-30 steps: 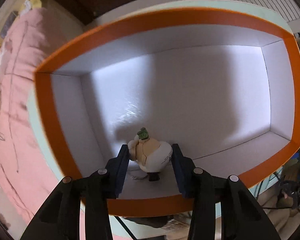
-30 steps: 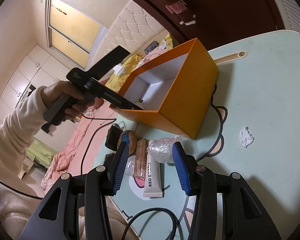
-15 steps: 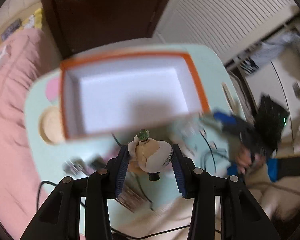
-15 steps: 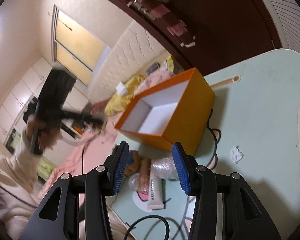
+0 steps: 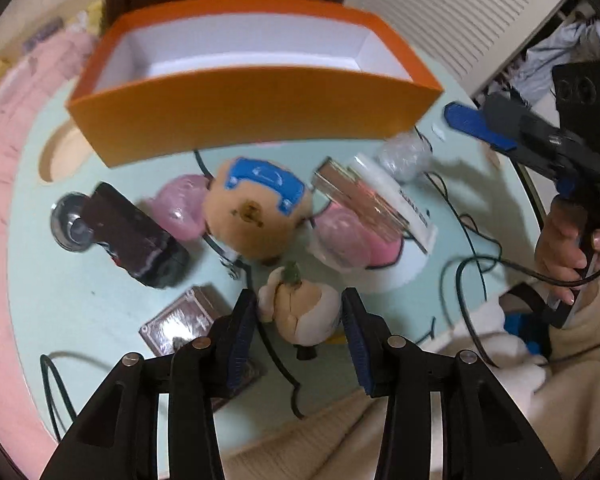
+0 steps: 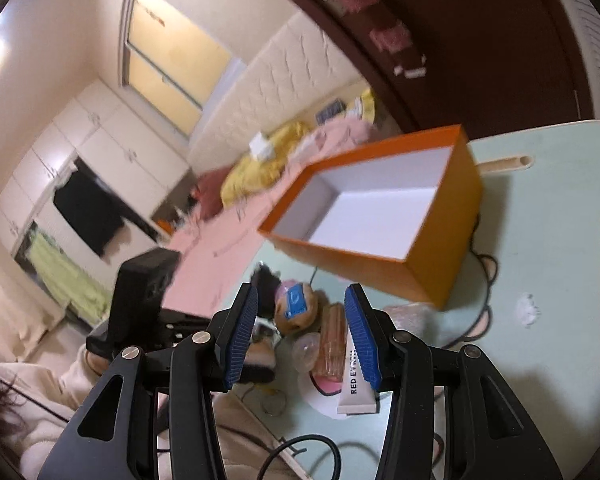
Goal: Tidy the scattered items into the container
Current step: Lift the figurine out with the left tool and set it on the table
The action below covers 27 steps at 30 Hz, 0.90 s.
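The left gripper point(image 5: 298, 318), jaws just easing apart, is loosely bracketing a small plush figure point(image 5: 300, 308) above the pale green table point(image 5: 80, 292), near the empty orange box point(image 5: 252, 112), while the right gripper point(image 6: 302, 336) is hanging open, holding nothing.

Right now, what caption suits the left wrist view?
Left gripper around a small figurine, above scattered items beside the orange box.
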{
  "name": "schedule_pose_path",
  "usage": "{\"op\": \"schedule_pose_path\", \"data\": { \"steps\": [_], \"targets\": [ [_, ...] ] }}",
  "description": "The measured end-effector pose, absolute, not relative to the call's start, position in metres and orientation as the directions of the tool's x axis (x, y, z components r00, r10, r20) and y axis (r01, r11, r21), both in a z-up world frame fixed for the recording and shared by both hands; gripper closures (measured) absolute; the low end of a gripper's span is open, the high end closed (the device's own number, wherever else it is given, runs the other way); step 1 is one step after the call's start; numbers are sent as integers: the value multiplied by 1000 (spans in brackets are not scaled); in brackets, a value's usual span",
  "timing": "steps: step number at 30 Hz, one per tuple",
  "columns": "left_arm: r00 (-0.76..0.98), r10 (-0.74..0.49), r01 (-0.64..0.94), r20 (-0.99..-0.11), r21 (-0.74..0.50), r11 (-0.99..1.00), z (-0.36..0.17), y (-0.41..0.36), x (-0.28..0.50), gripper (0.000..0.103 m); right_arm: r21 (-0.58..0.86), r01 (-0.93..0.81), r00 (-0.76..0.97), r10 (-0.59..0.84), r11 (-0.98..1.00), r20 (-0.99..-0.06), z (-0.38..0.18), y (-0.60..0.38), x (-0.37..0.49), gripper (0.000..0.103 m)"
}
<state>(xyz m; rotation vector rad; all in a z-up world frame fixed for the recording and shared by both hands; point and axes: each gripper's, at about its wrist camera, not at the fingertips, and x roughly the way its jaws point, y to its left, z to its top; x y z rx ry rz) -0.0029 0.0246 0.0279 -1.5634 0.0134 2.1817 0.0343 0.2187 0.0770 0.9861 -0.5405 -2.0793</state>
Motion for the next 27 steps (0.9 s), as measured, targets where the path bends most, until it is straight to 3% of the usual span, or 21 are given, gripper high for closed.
{"op": "schedule_pose_path", "data": {
  "steps": [7,9,11,13,14,15,22,27],
  "targets": [
    [-345,486,-364,-803,-363,-858,46,0,13,54,666,348,-423,-745,-659,-516,65,218,1,56],
    [-392,502,-340,-771,-386,-858,50,-12,18,47,643,326,-447,-713,-693,-541,61,218,-3,56],
    [-530,426,-267,-733,-333,-904,62,-30,29,45,642,324,-441,-711,-695,-548,60,216,1,56],
    [-650,313,-189,-692,-251,-949,71,-39,47,33,625,336,-445,-704,-705,-554,63,213,9,56],
    [-703,252,-146,-665,-211,-966,76,-43,56,14,592,347,-464,-681,-728,-566,67,211,18,56],
    [-718,221,-121,-660,-195,-973,76,-51,63,6,537,356,-494,-642,-764,-586,73,208,29,56],
    [-594,177,-74,-784,-166,-983,19,-29,73,6,214,279,-568,-341,-936,-750,68,182,98,56],
    [-571,87,-50,-816,-71,-996,1,-27,73,6,102,219,-529,-206,-970,-824,44,174,108,56]
  ]
}}
